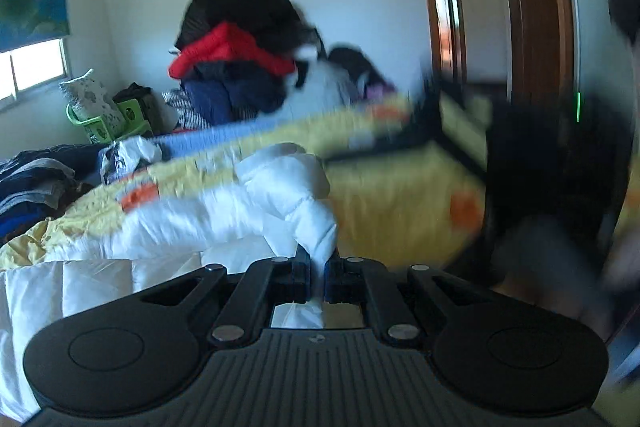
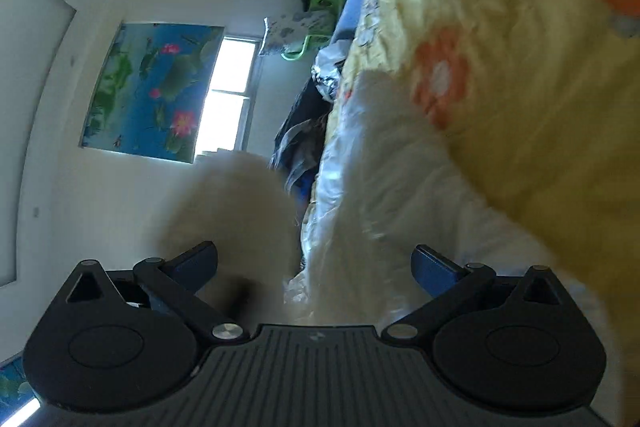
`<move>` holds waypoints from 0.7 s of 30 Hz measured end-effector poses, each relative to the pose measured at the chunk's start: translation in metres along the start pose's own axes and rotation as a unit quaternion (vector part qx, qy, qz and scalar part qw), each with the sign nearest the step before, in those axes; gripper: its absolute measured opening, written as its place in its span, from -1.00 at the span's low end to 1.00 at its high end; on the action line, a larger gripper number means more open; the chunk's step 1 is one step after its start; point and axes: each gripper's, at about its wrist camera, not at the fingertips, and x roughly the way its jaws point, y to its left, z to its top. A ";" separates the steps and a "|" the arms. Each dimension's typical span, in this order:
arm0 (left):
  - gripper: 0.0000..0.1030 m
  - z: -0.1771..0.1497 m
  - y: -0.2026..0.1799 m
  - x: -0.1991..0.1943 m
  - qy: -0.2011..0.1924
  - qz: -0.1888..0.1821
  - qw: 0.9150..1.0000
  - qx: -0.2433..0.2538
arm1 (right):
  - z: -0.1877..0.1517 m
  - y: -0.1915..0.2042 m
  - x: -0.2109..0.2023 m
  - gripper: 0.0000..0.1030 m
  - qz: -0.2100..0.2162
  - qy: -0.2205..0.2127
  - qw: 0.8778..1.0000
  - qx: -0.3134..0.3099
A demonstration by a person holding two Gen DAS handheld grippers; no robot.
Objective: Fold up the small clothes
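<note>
A: Left wrist view first. The left gripper [image 1: 318, 273] has its jaws pinched together on a fold of the white puffy quilted jacket [image 1: 208, 215]. The jacket lies on the yellow bedspread with orange flowers [image 1: 400, 195], its long axis running from the bed's near left corner toward the gripper, one padded sleeve sticking up.

B: Any containers?

A: A green plastic basket [image 1: 100, 129] by the far wall holds a spotted white bag [image 1: 86, 97]. Next to it is a pile of dark and red clothes [image 1: 240, 55].

B: Right wrist view?

A: It's rolled sideways. The right gripper [image 2: 316, 267] has its jaws wide apart, gripping nothing, with the white jacket [image 2: 360, 219] blurry right ahead along the bed's edge. Blue lotus poster [image 2: 152, 91] beside the window [image 2: 228, 95].
</note>
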 end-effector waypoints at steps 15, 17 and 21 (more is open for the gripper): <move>-0.88 -0.011 0.000 -0.023 -0.010 0.016 1.000 0.016 | -0.001 0.045 0.017 0.98 -0.027 0.047 0.993 -0.103; -0.88 -0.016 -0.008 -0.021 -0.008 0.023 0.999 0.043 | 0.001 0.059 0.019 0.98 -0.032 0.059 0.990 -0.122; -0.88 -0.023 -0.021 -0.019 -0.011 0.028 0.996 0.079 | -0.007 0.083 0.033 0.98 -0.079 0.110 0.975 -0.177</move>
